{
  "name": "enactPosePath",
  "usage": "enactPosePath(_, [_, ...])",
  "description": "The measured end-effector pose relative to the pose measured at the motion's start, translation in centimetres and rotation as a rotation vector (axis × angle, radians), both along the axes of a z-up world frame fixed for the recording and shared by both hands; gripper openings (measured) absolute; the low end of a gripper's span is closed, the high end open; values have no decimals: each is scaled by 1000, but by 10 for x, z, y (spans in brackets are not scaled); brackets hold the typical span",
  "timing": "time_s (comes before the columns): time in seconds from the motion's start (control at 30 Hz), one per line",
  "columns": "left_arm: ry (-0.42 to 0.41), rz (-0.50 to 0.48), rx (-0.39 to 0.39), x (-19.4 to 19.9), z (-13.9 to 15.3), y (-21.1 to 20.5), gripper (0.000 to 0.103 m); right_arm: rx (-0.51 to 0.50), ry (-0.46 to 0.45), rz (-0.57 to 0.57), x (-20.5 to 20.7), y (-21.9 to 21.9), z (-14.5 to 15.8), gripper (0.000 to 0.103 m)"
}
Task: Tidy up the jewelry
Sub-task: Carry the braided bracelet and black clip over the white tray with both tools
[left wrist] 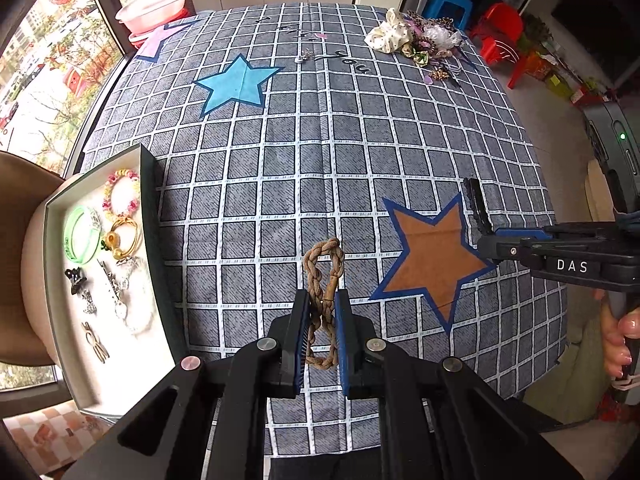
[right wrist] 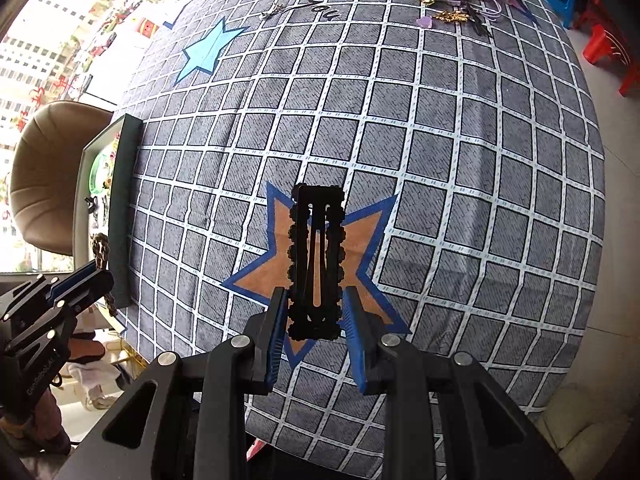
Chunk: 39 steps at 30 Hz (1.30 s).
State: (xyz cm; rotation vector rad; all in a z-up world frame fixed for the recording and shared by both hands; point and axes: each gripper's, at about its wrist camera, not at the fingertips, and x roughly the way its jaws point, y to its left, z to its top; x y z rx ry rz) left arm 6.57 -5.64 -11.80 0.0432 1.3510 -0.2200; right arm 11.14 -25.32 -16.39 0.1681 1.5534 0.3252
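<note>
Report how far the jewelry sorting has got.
Partly done. Done: the box at the table's left edge already holds bracelets, a green band and several clips. In hand: the left gripper clamps a brown braided loop; the right gripper holds a black hair clip over the orange star. Left: both need boxing, plus the pile of scrunchies and trinkets at the far corner.

tablecloth (left wrist: 280,168): grey squares divided by a white grid
upper star (left wrist: 236,84): light blue, edged in dark blue
lower star (left wrist: 434,256): brown, edged in blue
braided loop (left wrist: 322,292): tan-brown
hair clip (right wrist: 316,260): black
tray (left wrist: 56,216): white inside, dark outer wall
gripper pads (left wrist: 343,320): blue
</note>
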Motion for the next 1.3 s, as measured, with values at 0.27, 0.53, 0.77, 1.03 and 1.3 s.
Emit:
enactPosePath(0.27, [-18,-70,-32,-2,3,44,20,-25,-16,-75,-11,39,12,30])
enactPosePath(0.53, [-33,-31,-41,-2,5,97,20,-21,-30,-44,-8,95,22,30])
enactPosePath(0.77, [-33,18,-48,-6,3,132,20,-15,-50,18,-2,138,32,30])
enactPosePath(1.03, [-31,125,-38,-23,3,182,20,-2,-60,103,-2,178,40,30])
enactPosePath(1.3, [-3,255,-3,-49,-5,237,20,35,-60,222,-6,231,41,30])
